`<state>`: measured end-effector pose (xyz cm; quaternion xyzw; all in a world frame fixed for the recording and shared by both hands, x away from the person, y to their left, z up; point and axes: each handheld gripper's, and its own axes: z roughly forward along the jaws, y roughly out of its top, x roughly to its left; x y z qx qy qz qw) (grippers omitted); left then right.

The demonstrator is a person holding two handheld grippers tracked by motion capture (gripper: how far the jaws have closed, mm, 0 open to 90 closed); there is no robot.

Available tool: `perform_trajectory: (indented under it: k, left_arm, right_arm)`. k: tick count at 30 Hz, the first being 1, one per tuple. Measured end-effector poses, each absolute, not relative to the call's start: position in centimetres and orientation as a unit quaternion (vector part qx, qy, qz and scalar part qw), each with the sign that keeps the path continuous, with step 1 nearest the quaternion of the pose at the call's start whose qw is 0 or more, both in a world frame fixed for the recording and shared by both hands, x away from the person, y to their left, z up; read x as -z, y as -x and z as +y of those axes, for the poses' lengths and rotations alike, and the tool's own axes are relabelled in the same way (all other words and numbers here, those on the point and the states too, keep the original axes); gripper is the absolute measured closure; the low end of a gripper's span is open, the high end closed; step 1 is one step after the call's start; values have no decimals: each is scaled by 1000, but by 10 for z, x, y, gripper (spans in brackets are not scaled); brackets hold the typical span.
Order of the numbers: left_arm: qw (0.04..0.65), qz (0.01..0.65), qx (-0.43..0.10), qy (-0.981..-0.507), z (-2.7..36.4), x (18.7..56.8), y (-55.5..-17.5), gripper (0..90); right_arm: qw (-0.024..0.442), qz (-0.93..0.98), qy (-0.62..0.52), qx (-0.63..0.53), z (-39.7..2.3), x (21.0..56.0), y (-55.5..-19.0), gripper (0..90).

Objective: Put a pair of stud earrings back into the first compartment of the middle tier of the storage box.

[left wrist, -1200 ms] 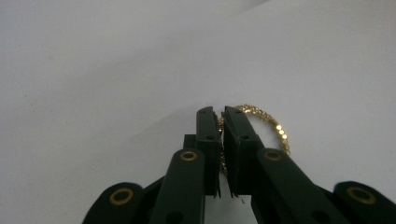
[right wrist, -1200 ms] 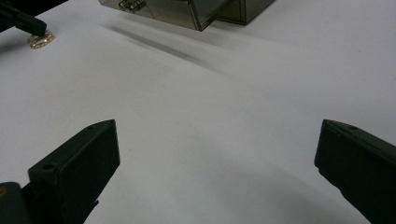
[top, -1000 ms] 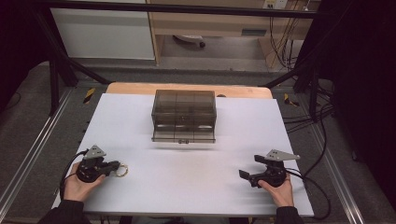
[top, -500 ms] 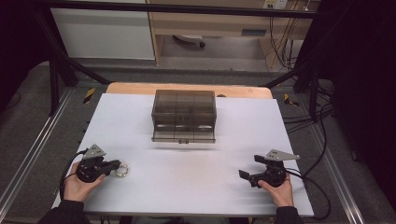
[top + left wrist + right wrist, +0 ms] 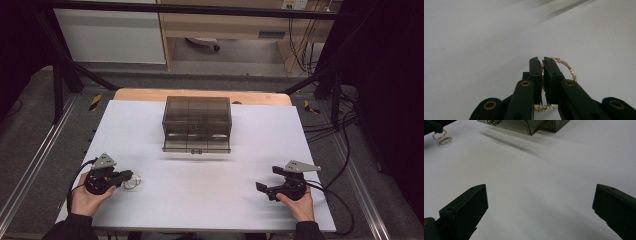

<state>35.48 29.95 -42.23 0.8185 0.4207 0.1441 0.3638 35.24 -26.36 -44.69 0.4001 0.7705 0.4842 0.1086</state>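
Nothing is shifting since the earlier frames; both hands are keeping their places.
Left gripper [image 5: 542, 65] is pinching a thin, light gold ring [image 5: 564, 65] by its rim, well nearer than the smoky box [image 5: 197, 124]; possibly a second ring is lying beside it. Right gripper [image 5: 540, 202] is gaping wide, nothing blocking.

thin gold beaded ring [image 5: 564, 65] pinched upright.

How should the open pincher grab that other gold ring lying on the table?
Grip the ring across its thin band, one jaw inside the hoop and one outside, coming straight down from above. It lies flat on the table, so a sideways pinch would likely slide over it. The right gripper is open and free.
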Motion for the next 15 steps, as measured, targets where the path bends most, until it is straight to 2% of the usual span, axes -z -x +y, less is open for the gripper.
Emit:
perform_trajectory:
  k: [15]
  left_arm:
    - [369,411,-143,-822,280,412,-357,849]
  right_arm:
    - [110,772,-399,-482,-264,447,-352,7]
